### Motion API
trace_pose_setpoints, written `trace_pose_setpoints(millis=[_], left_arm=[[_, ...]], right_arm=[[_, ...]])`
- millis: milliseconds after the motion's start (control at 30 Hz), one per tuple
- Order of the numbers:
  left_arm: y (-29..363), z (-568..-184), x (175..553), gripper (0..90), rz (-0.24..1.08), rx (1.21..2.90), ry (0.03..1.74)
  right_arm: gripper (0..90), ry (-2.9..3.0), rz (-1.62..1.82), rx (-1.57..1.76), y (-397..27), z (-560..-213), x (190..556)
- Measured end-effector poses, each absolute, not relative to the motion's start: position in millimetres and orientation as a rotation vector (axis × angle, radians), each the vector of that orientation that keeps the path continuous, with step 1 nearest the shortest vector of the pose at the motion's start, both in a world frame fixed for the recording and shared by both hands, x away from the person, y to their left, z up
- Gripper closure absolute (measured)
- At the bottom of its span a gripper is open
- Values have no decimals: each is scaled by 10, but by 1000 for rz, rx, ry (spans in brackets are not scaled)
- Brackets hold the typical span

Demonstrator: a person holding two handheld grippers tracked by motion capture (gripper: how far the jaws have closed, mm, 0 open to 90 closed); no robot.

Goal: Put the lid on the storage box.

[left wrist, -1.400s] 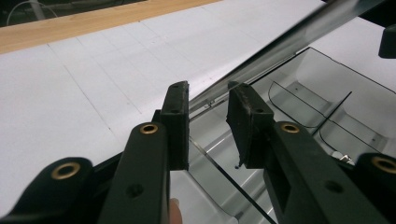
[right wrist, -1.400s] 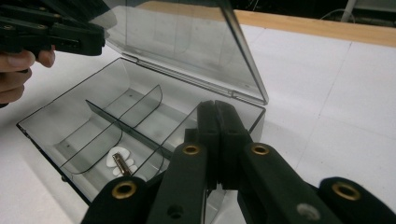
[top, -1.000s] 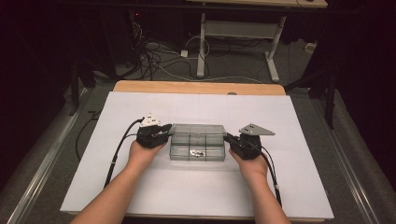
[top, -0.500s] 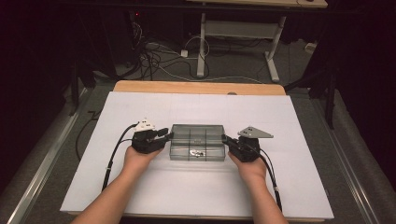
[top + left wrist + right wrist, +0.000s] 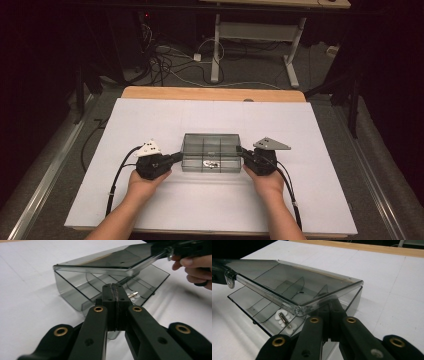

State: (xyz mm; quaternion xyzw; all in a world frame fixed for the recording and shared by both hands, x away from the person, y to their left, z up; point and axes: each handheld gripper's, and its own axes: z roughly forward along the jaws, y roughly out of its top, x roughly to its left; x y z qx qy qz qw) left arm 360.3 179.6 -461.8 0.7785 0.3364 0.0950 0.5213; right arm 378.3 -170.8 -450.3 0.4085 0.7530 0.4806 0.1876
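Note:
A smoky clear compartment box (image 5: 211,152) sits mid-table, its lid (image 5: 112,260) (image 5: 294,287) tilted ajar above the base. A small metal piece (image 5: 132,294) (image 5: 283,318) lies on white bits in one near compartment. My left gripper (image 5: 176,158) (image 5: 115,288) is at the box's left end wall. Its jaws have just been closing and now meet pad to pad with nothing seen between them. My right gripper (image 5: 242,153) (image 5: 331,312) is at the right end, shut, its tips tucked under the lid's rim and hidden there.
The box rests on a white board (image 5: 150,120) with a wooden strip (image 5: 210,93) along its far edge. Cables (image 5: 170,60) and desk legs (image 5: 216,45) lie on the dark floor beyond. A metal rail (image 5: 45,175) runs down the left side.
My left hand has drawn back toward the near edge and slightly left. The right hand and the box have stayed put.

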Motion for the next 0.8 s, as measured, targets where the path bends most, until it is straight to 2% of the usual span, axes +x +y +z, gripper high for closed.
trace_pose_setpoints(millis=[367,567,667,800], left_arm=[[1739,-4613,3568,869,223,1854,783],[1740,-4618,3563,869,227,1867,775],[1736,-4627,3564,869,234,1875,769],[1736,-4632,3566,868,229,1884,763]], right_arm=[[900,2119,1334,1148,-1754,-4550,3754],[889,2083,1325,1181,-1937,-4603,3684],[848,2093,1278,1199,-2021,-4646,3661],[738,2136,1219,1220,-2063,-4703,3622]])
